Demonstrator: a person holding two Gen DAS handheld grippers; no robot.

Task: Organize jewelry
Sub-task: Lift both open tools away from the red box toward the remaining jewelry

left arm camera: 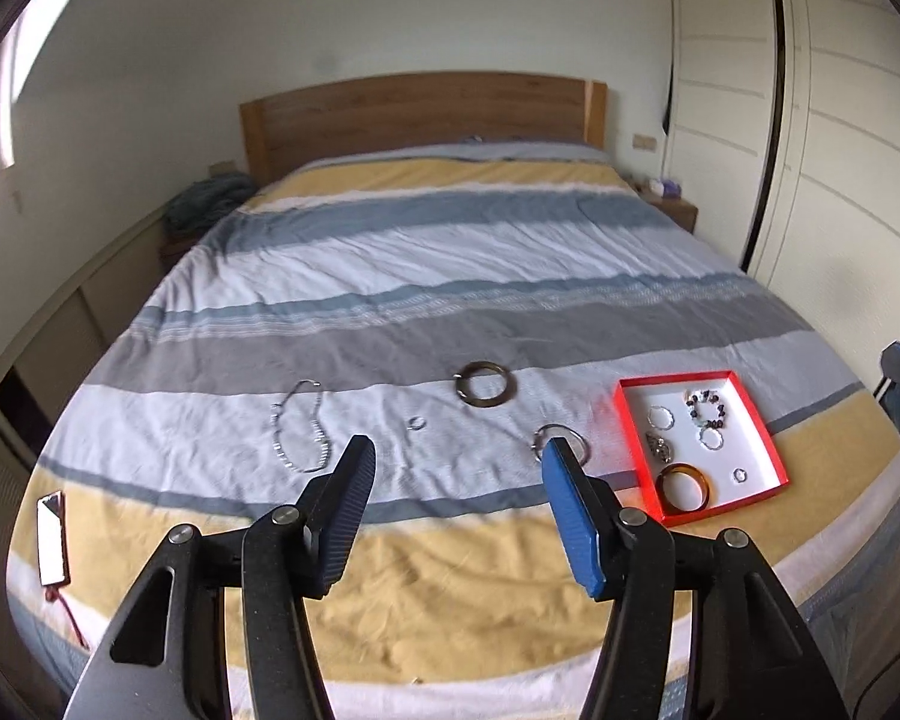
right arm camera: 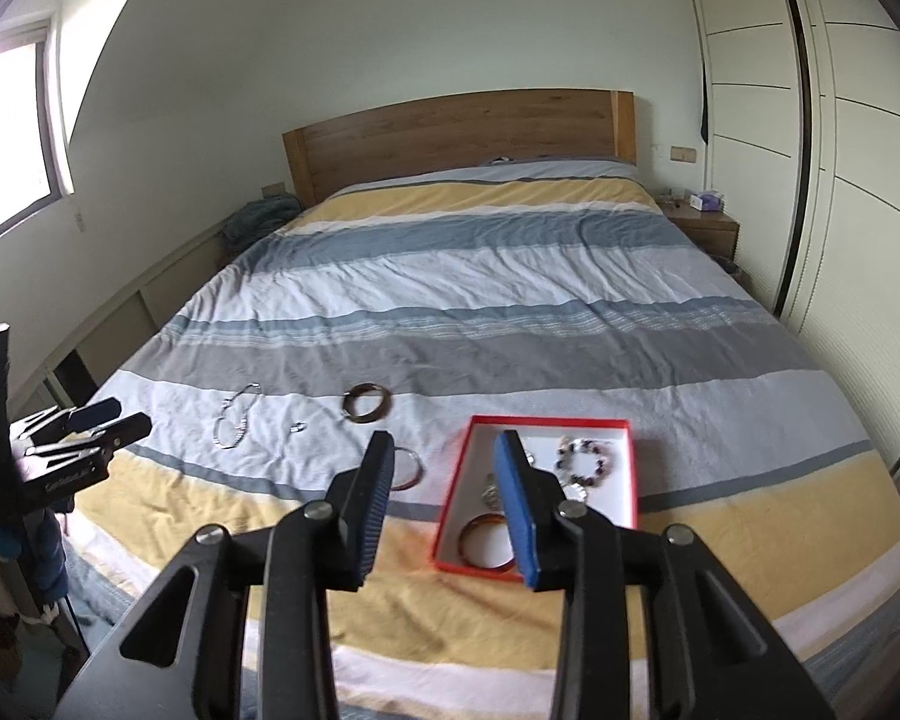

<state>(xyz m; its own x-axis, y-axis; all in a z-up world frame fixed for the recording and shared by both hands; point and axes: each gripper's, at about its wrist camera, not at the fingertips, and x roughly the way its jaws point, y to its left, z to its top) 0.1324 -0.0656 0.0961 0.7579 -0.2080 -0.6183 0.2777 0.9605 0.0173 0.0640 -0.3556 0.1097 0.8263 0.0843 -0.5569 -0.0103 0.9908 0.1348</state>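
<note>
A red-rimmed white tray [left arm camera: 756,420] lies on the bed and holds an amber bangle [left arm camera: 683,486], a beaded bracelet [left arm camera: 707,408], rings and a charm. Loose on the cover lie a silver chain [left arm camera: 303,435], a small ring [left arm camera: 416,423], a dark bangle [left arm camera: 486,392] and a silver hoop [left arm camera: 561,441]. My left gripper [left arm camera: 459,468] is open and empty above the cover, near the hoop. My right gripper [right arm camera: 444,456] is open and empty above the tray's [right arm camera: 632,480] left edge. The hoop [right arm camera: 408,468] lies by its left finger.
The striped bed cover [left arm camera: 426,276] fills the view, with a wooden headboard [left arm camera: 420,114] behind. A small mirror-like card [left arm camera: 51,534] lies at the bed's near left corner. Wardrobe doors [left arm camera: 840,150] stand to the right; a nightstand [right arm camera: 705,228] sits by the headboard.
</note>
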